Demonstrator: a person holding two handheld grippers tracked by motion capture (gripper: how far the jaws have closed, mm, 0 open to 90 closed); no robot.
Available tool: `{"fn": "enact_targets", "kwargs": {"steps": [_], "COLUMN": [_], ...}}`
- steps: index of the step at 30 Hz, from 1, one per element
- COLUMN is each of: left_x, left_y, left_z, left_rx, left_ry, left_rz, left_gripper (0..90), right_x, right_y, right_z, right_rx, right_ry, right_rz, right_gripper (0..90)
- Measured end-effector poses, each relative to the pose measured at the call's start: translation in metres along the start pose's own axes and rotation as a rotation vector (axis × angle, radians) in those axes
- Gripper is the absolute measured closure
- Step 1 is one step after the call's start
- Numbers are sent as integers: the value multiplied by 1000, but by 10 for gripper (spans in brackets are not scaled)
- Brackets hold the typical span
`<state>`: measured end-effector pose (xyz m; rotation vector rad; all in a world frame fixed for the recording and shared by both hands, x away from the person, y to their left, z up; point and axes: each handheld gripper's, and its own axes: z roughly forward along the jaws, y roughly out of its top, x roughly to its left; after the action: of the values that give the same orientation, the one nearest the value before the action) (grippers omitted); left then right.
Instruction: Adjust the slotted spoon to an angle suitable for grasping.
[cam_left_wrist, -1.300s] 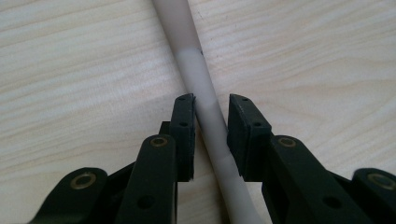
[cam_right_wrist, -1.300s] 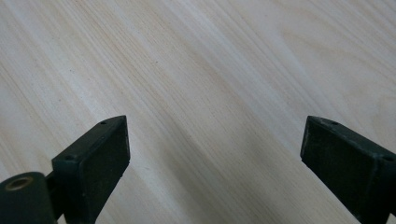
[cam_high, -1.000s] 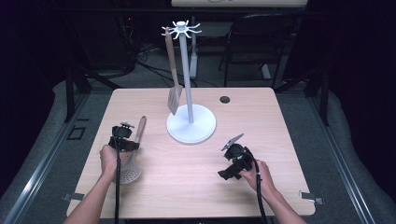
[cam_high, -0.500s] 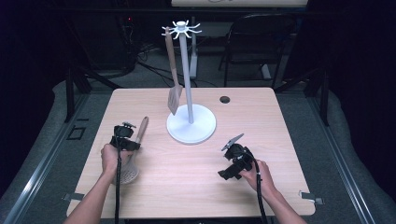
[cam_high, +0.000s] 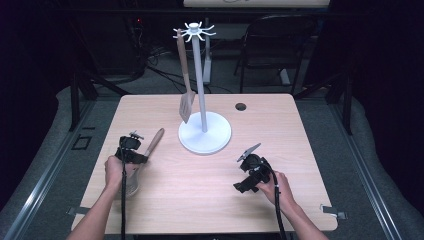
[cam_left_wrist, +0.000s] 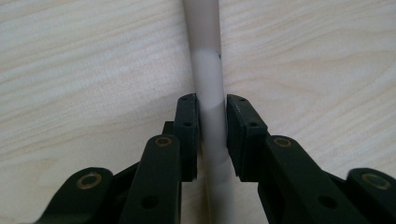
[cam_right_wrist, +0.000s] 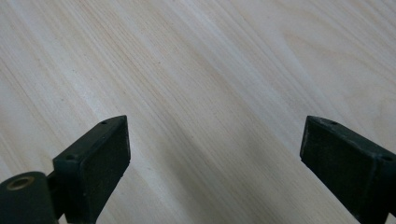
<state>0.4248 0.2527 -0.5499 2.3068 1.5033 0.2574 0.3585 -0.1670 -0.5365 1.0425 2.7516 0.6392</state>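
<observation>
In the lower left of the high view, the left gripper (cam_high: 134, 156) has just been closing on the pale shaft of a wooden-handled skimmer (cam_high: 145, 157) lying on the table (cam_high: 200, 190), its pads now pinching it, probably for a lift. Lower right, the right gripper (cam_high: 249, 170) rests spread and empty. Farther up, centre, a spatula (cam_high: 185, 95) hangs from the white rack (cam_high: 200, 90).

Dark room – grey floor (cam_high: 370, 165), black chair (cam_high: 272, 47) behind light wood table (cam_high: 280, 130).
</observation>
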Motion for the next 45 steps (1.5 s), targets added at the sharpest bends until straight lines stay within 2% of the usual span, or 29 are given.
{"fn": "enact_targets", "kwargs": {"steps": [2,7,13,15,20,25,29,35,38,43,45], "left_x": [0,-1,0,2,5,5,3,-3,-4,-6,-7], "left_y": [-2,-8,-9,-7,-1,6,12,16,16,16,16], "left_z": [-1,-6,-7,-9,-11,-9,-4,8,9,9,9], "left_rx": [7,44,53,41,3,-6,7,63,62,71,68], "left_ry": [-6,-11,-24,-21,-20,-24,-23,-4,13,10,16], "left_rz": [-1,26,27,10,-21,-31,-28,-6,3,19,24], "left_gripper": [762,768,760,702,599,598,593,618,659,741,745], "right_x": [0,0,0,-1,0,1,1,1,1,1,1], "right_y": [0,0,0,0,0,1,1,0,0,0,0], "right_z": [0,0,0,0,1,1,2,2,2,3,3], "right_rx": [-1,3,2,16,4,10,10,10,10,9,9], "right_ry": [0,2,5,2,4,7,7,7,8,9,9], "right_rz": [-1,-2,2,-12,2,-5,-3,-1,-1,2,2], "right_gripper": [81,81,81,81,81,82,82,82,83,83,84]}}
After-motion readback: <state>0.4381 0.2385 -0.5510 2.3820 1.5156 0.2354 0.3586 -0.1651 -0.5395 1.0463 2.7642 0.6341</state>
